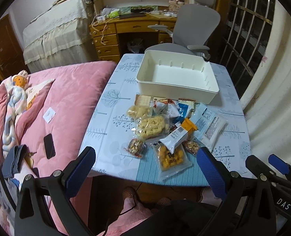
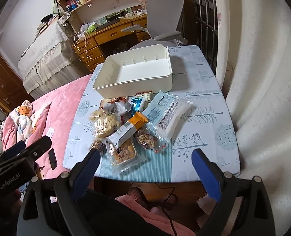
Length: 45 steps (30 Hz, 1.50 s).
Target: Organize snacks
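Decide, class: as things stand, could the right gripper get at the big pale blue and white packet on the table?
Probably yes. The right gripper is open at the near table edge, and the pale blue packet lies on the right side of the snack pile with nothing on top of it. Only a nut packet lies between them.

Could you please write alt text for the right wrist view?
A pile of snack packets lies on a tree-print table in front of an empty white bin. The open right gripper hovers at the near edge, holding nothing.
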### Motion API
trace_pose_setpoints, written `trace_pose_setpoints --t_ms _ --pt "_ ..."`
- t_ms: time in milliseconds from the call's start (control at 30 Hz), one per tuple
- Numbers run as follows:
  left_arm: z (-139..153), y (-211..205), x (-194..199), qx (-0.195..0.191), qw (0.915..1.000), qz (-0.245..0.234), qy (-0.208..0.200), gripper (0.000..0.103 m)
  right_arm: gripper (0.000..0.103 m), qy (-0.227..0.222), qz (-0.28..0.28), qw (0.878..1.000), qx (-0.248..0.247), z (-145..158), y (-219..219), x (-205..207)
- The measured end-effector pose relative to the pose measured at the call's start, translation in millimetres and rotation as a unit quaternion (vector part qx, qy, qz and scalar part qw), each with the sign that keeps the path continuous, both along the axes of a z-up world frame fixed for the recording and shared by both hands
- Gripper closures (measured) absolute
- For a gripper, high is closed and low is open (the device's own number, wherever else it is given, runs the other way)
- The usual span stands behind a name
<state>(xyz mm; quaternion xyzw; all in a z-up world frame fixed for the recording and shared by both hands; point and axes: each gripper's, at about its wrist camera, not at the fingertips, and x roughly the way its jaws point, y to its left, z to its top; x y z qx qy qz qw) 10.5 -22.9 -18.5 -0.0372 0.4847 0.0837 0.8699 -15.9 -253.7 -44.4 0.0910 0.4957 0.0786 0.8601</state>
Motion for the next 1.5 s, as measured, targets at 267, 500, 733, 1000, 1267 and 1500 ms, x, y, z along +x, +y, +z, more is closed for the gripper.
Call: trace_pose_setpoints --t_ms 267,500,733,1000,1267,1500 --pt "-10 10 1 -0.014 0.9994 0.026 0.019 0.001 0.008 0.015 0.007 1.000 0.012 -8 -4 9" --pt "-18 24 6 -0.035 0.9988 0.015 0.032 0.001 0.008 0.038 -0.010 0.999 0.028 -19 -4 13" --pt "-23 41 22 -0.037 0.9986 -0.017 0.034 0.001 0.008 0.048 -0.040 0.997 0.036 -25 8 16" --pt "-32 58 64 -0.049 0.9938 -0.087 0.049 0.001 0.008 0.064 -0.088 0.993 0.040 -36 28 26" --pt "-37 62 104 -0.042 0.9792 -0.192 0.048 0.001 0.008 0.049 -0.125 0.990 0.050 -41 50 39" --pt "-47 59 132 -0.046 0.9544 -0.294 0.028 0.001 0.008 0.023 -0.139 0.990 0.029 -49 74 47"
